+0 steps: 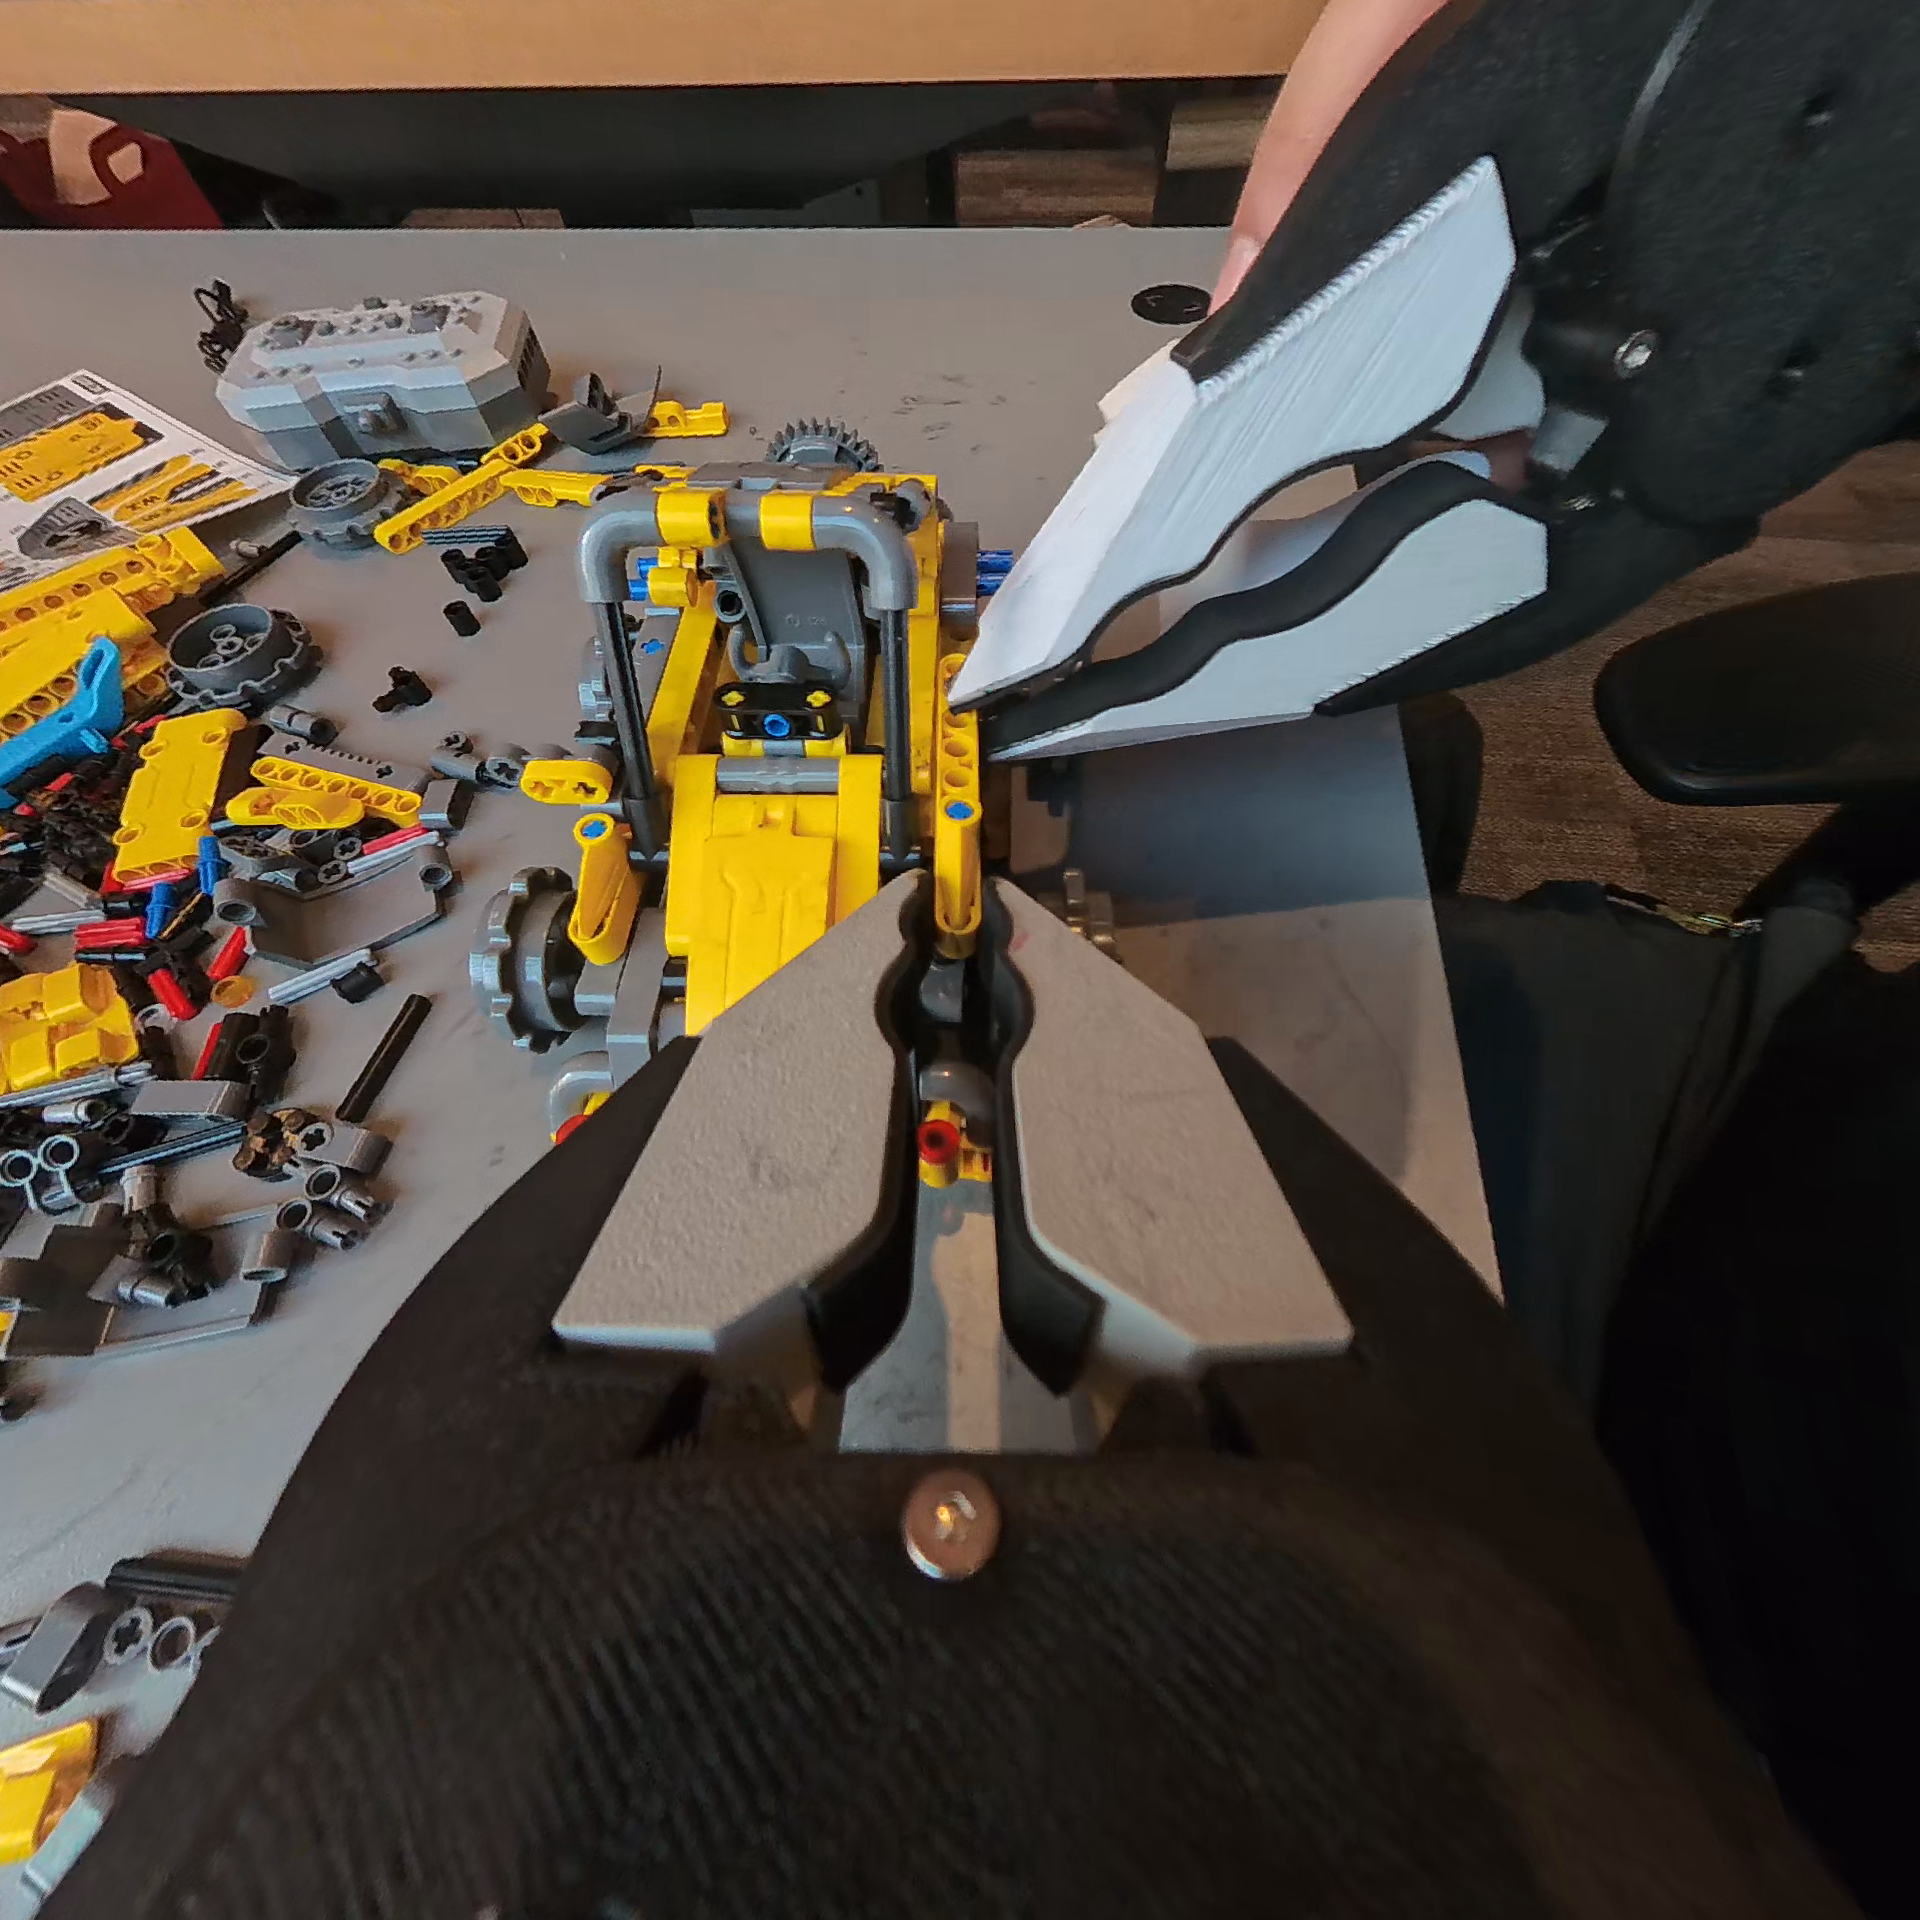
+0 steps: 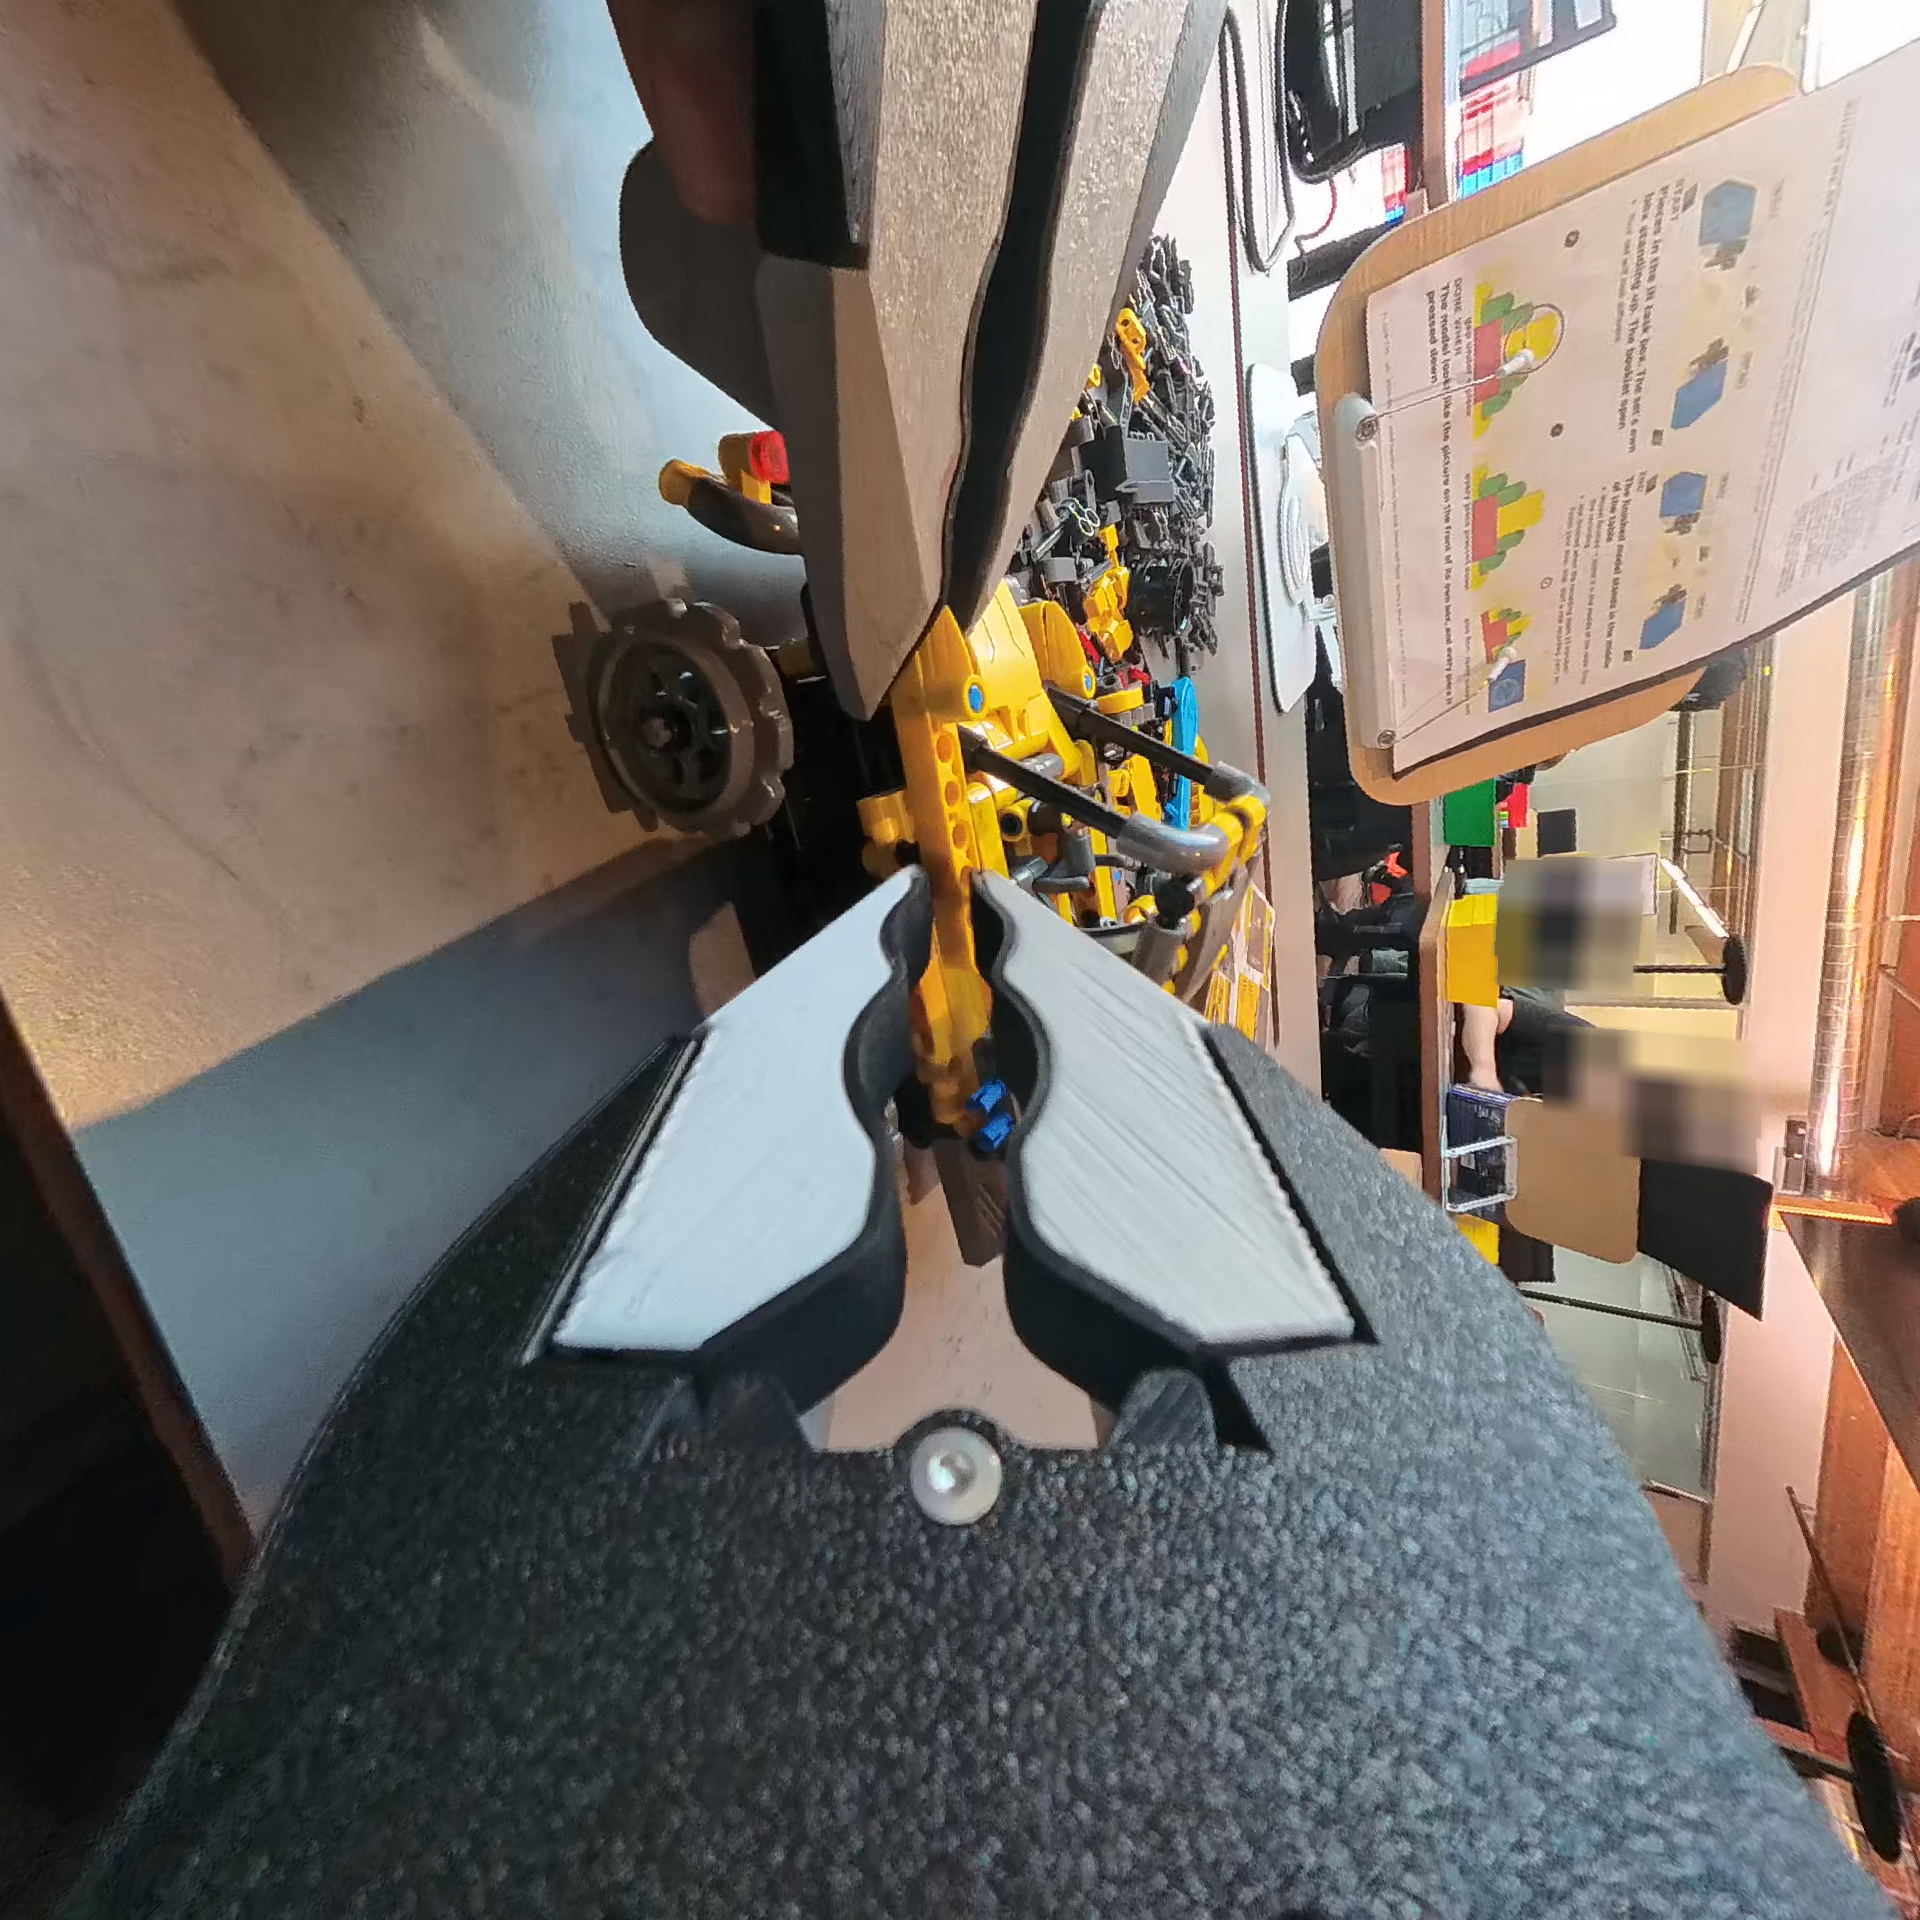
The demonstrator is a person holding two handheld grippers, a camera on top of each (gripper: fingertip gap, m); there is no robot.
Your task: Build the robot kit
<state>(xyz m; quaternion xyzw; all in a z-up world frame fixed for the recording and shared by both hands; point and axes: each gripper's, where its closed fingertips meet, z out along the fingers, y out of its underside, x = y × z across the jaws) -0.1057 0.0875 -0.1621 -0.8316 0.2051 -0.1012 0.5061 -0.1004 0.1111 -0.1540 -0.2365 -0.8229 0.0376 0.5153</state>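
Observation:
A partly built yellow and grey brick vehicle (image 1: 769, 748) with a grey roll bar stands on the grey table (image 1: 1247, 1039) near its right edge. My left gripper (image 1: 951, 894) is shut on the near end of the long yellow beam (image 1: 958, 790) along the vehicle's right side. My right gripper (image 1: 971, 717) comes in from the upper right and is shut on the same beam farther along. In the right wrist view my right gripper (image 2: 945, 883) clamps the yellow beam (image 2: 940, 769), and the left gripper (image 2: 914, 665) pinches it from above. A grey toothed wheel (image 2: 681, 717) shows at the left.
Several loose yellow, black, grey and red pieces (image 1: 177, 935) cover the table's left side, with a grey battery box (image 1: 384, 369) and an instruction booklet (image 1: 104, 468) behind them. A black chair (image 1: 1766, 686) stands to the right. A board with a printed sheet (image 2: 1621, 416) hangs at the right. My two grippers' fingertips are within a few centimetres of each other.

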